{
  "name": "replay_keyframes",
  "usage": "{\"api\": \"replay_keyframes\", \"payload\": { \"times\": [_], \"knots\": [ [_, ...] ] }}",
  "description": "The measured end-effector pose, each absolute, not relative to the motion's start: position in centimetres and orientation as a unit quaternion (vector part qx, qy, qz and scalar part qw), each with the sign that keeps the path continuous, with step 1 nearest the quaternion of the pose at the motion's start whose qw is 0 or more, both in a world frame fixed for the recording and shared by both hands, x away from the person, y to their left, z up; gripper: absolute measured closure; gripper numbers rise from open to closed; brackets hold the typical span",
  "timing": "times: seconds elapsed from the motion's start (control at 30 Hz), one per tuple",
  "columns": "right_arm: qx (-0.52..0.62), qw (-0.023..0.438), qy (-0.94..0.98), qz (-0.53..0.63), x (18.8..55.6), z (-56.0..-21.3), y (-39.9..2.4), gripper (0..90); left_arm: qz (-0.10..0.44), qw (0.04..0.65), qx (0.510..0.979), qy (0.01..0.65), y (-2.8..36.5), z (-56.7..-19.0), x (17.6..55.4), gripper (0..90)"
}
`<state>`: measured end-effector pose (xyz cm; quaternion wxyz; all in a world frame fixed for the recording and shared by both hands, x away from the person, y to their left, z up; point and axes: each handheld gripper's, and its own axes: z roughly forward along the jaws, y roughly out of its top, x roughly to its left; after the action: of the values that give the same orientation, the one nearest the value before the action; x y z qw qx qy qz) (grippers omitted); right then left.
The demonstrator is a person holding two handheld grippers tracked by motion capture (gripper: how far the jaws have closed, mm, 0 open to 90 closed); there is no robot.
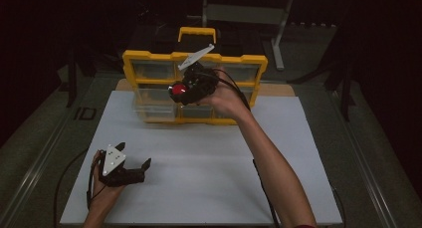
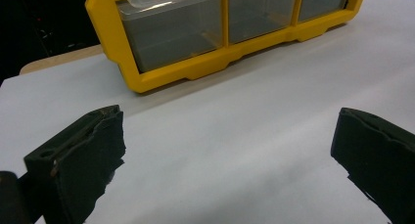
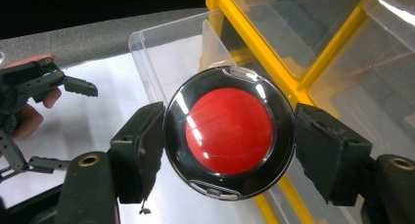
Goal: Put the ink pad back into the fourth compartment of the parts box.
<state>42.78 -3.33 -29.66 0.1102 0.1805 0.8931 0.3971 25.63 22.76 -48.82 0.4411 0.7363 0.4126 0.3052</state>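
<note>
At about 7 o'clock on the table [image 1: 209,158], the left hand-held gripper [image 1: 137,169] rests wide open, holding nothing. Toward 12 o'clock, the right hand-held gripper [image 3: 229,141] squeezes a round red and black disc [image 3: 229,132] above a pulled-out clear drawer [image 3: 169,48] of the yellow box [image 1: 194,56].

Right hand-held gripper [image 3: 229,141] clamped, left hand-held gripper [image 2: 230,155] agape

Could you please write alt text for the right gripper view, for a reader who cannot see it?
A round black disc with a glossy red centre is clamped between the right gripper's two black fingers. Behind it a clear plastic drawer stands pulled out of a yellow organiser on a white table. At far left, the left gripper rests open in a hand.
</note>
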Motion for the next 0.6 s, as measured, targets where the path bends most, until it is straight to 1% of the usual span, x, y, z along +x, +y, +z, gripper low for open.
{"api": "replay_keyframes", "payload": {
  "times": [0.6],
  "knots": [
    [0.183, 0.106, 0.890, 0.404, 43.6, -29.3, -1.8, 29.4, 0.305, 0.442, 0.736, 0.412, 22.8, -48.8, 25.6, 0.1]
  ]
}}
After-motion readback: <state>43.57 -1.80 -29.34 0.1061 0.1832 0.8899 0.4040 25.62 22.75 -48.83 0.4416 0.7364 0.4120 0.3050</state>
